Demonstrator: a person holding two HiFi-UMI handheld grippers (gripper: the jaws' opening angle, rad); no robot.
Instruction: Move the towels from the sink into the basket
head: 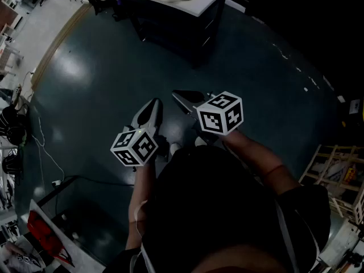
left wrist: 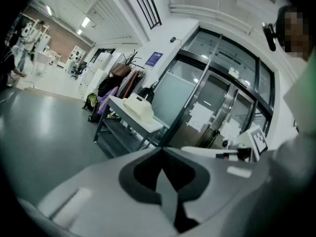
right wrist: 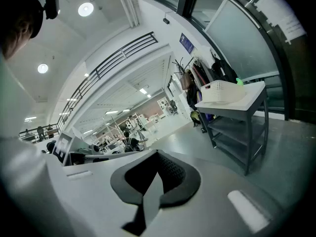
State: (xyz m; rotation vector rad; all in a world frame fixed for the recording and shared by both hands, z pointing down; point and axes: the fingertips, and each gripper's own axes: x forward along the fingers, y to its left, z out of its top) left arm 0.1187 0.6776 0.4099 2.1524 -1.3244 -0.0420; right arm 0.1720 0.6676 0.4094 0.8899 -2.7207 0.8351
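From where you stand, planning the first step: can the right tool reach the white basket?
Probably not yet: dark floor separates the shut, empty right tool from the white basket on the table; nothing blocks walking closer.

From above it's dim, the dark floor (head: 74,67) catching pale glare. Both gripper views are brighter under ceiling lamps (right wrist: 85,8), with bent, darkened edges.
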